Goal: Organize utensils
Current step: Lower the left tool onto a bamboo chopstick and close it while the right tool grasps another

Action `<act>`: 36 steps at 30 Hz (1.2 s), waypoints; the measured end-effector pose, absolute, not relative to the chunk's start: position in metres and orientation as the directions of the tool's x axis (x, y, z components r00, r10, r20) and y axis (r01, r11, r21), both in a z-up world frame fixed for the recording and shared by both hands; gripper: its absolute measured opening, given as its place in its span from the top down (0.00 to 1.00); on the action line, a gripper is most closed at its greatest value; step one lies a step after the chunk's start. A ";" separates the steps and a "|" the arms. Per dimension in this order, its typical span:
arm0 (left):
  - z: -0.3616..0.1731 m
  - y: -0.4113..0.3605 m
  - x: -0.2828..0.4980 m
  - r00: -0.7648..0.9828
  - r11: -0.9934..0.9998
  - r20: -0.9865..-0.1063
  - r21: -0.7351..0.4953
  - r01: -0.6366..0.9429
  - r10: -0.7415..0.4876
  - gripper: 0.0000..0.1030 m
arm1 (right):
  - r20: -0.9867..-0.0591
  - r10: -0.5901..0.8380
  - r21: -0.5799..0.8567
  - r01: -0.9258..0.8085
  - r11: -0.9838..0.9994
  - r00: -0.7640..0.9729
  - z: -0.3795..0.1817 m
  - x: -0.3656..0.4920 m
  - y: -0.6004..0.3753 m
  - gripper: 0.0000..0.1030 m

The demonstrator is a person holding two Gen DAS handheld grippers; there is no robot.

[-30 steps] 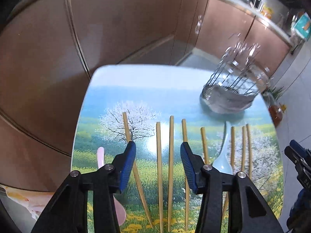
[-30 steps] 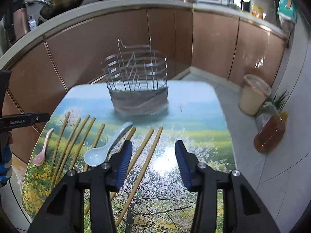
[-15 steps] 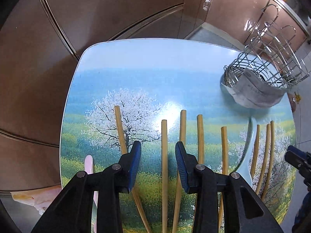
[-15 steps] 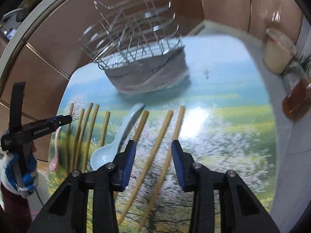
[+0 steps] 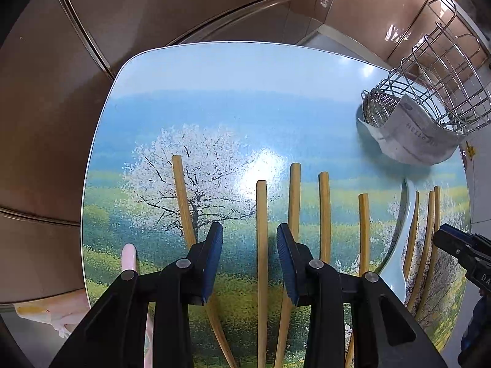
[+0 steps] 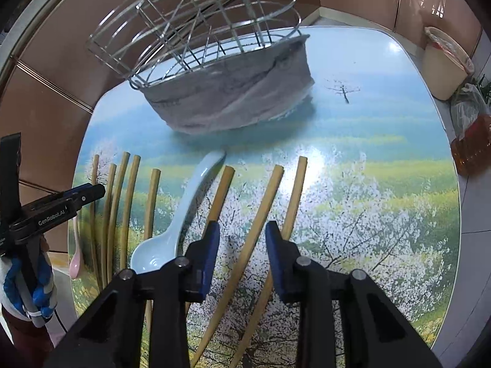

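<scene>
Left hand-held gripper [image 5: 249, 247]: jaws partly apart, pointing steeply down at the table [image 5: 214, 70]; one bamboo chopstick [image 5: 261, 214] lies in the gap, pads not pressing on it. Nothing held.
Right hand-held gripper [image 6: 241, 240]: jaws closing, partly apart; one slanted chopstick [image 6: 264, 199] runs between the blue pads, no contact seen. Nothing held.
Chopsticks: plain light bamboo, rounded sticks, laid flat in a loose row across the table's near half, tips pointing toward the far edge; spacing uneven, some slanted.
White spoon [image 6: 172, 233]: glossy ceramic, bowl up, lying among the chopsticks, just left of the right hand-held gripper.
Pink spoon [image 6: 76, 257]: small, at the table's left edge.
Wire rack [image 6: 196, 27]: chromed, at the far side, base wrapped in grey cloth [image 6: 233, 98].
Table: printed with blossoming trees and meadow, glare at centre.
Off-table: brown cabinets [image 5: 153, 6]; amber bottle [image 6: 471, 147] and cream bin [image 6: 445, 61] on the floor.
</scene>
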State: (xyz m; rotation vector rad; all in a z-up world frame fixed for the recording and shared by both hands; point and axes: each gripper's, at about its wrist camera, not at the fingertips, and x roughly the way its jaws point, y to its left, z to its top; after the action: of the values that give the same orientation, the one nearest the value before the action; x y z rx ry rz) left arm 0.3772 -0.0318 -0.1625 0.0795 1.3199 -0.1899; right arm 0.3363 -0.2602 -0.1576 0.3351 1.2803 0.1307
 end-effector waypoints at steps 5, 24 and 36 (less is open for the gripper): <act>-0.168 -0.029 0.377 0.229 0.983 -0.969 -0.048 0.180 -0.089 0.65 | -0.924 0.268 0.301 0.089 0.949 0.273 -0.164 0.342 -0.256 0.75; -0.178 -0.019 0.390 0.210 0.985 -0.971 -0.082 0.152 -0.113 0.67 | -0.941 0.232 0.258 0.078 0.963 0.246 -0.177 0.356 -0.232 0.75; -0.186 -0.011 0.397 0.165 0.983 -0.975 -0.125 0.131 -0.146 0.70 | -0.944 0.230 0.252 0.068 0.965 0.235 -0.178 0.356 -0.238 0.75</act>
State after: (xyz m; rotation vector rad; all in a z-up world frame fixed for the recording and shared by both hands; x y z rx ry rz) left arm 0.3966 -0.0110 -0.1860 -0.0127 1.3908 -0.1975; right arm 0.3564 -0.2384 -0.1775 0.2619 1.3331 0.1126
